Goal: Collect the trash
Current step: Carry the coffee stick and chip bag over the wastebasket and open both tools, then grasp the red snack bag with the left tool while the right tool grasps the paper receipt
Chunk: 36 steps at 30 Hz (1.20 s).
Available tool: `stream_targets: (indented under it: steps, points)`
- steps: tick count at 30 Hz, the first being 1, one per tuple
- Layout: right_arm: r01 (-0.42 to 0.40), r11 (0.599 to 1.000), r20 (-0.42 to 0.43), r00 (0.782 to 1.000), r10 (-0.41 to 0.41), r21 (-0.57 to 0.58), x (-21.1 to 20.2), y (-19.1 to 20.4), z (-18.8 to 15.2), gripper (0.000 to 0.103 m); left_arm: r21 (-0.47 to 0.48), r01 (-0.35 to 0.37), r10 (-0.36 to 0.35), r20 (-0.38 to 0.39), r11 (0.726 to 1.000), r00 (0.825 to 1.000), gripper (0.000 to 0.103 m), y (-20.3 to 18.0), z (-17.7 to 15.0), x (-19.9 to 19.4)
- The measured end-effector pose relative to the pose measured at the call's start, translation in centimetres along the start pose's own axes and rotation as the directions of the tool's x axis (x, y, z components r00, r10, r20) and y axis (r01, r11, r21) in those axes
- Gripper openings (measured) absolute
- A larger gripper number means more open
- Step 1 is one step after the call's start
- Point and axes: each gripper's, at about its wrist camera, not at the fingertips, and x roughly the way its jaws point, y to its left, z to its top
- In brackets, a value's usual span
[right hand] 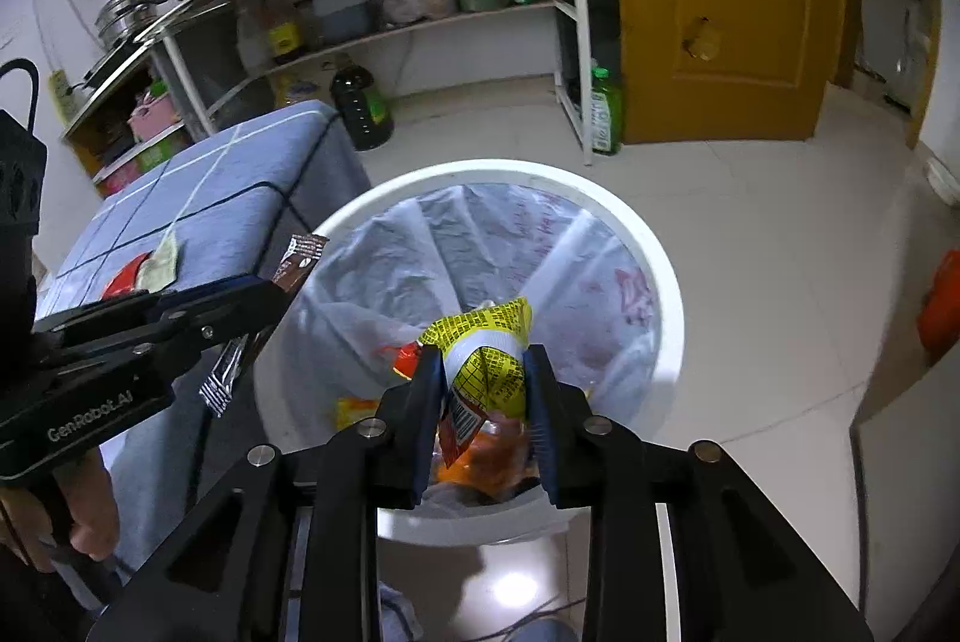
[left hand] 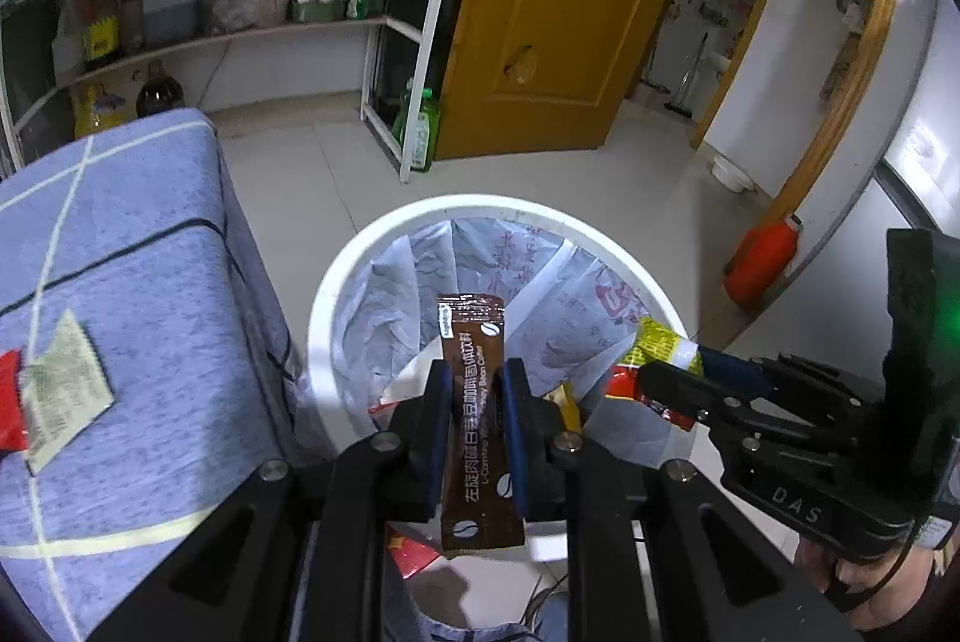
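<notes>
While both wrappers hang over the white bin (left hand: pixel 336 282), we judge the drop is the step in hand. Our left gripper (left hand: pixel 477 372) clamps a brown coffee sachet (left hand: pixel 480 438); our right gripper (right hand: pixel 483 360) holds a crumpled yellow wrapper (right hand: pixel 489 342) between its fingers. Both point steeply down at the bin's liner. Next we let go, then fetch the pale packet (left hand: pixel 66 390) on the blue-covered surface (left hand: pixel 150 234) at left.
</notes>
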Motion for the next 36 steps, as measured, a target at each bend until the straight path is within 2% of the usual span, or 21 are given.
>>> stream_targets:
  steps: [2,3,5,6,13,21,27,32,36]
  points:
    - [0.008,1.0,-0.007,1.0,-0.007,0.001,0.3,-0.2,0.0,0.032,-0.003,-0.001,0.001,-0.011,1.0,1.0,0.02,0.1,0.1,0.5]
    - [0.018,1.0,-0.011,1.0,-0.018,-0.001,0.5,-0.2,0.0,0.037,-0.002,-0.007,0.007,-0.015,1.0,1.0,0.021,0.1,0.2,0.7]
    - [0.032,0.999,-0.008,0.999,-0.032,-0.006,0.5,-0.2,0.0,0.039,-0.008,-0.006,0.006,-0.016,1.0,1.0,0.034,0.2,0.1,0.8]
    - [0.031,1.0,-0.007,1.0,-0.031,-0.007,0.5,-0.2,0.0,0.039,-0.014,0.0,0.0,-0.015,1.0,1.0,0.037,0.3,0.1,0.7]
    - [0.023,1.0,0.023,0.999,-0.023,-0.001,-0.9,0.4,0.3,0.039,-0.03,0.015,-0.014,0.021,0.999,1.0,0.038,0.8,0.1,-0.9]
    - [-0.047,0.996,0.088,0.995,0.054,-0.077,-3.7,4.1,0.7,0.039,-0.051,0.0,0.005,0.099,0.999,0.995,0.038,2.3,-0.5,-5.7]
    - [-0.116,0.979,0.093,0.987,0.132,-0.165,-4.3,8.1,1.1,0.039,-0.079,-0.059,0.071,0.157,0.995,0.985,0.038,5.3,-1.1,-9.7]
    - [-0.174,0.958,0.075,0.978,0.196,-0.229,-3.8,11.5,1.5,0.04,-0.122,-0.133,0.154,0.184,0.984,0.971,0.049,9.1,-2.0,-12.3]
    - [-0.205,0.94,0.062,0.971,0.23,-0.275,-3.3,14.1,1.9,0.04,-0.153,-0.212,0.239,0.183,0.965,0.954,0.052,12.5,-2.9,-13.7]
